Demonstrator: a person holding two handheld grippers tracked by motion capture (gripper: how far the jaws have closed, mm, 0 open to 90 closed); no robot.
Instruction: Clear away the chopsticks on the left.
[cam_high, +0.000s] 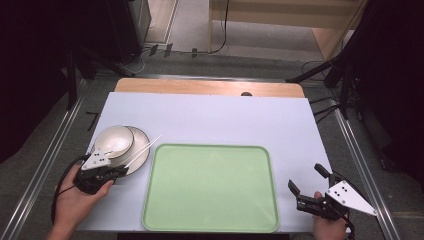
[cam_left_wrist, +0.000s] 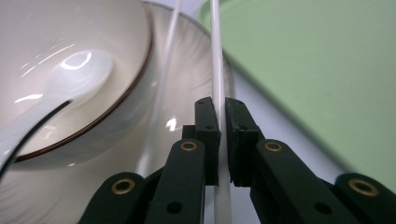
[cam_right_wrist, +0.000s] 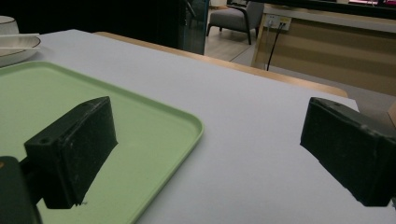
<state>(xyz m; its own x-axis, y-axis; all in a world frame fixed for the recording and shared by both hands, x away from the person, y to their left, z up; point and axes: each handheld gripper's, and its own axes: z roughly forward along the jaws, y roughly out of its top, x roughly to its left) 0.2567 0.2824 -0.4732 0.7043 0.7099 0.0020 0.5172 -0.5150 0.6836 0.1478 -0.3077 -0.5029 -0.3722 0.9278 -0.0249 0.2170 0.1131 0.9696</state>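
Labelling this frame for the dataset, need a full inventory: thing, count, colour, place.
tray: 1, pale green, centre-front of the table
plate: 1, white, left of the tray
bowl: 1, white with a dark rim line, on the plate
spoon: 1, white, in the bowl
chopsticks: 2, white, across the plate's right side
table: 1, white top with a wooden far edge
left gripper: 1, black, at the plate, shut on one chopstick
right gripper: 1, black, open, right of the tray
hands: 2, at the bottom edge
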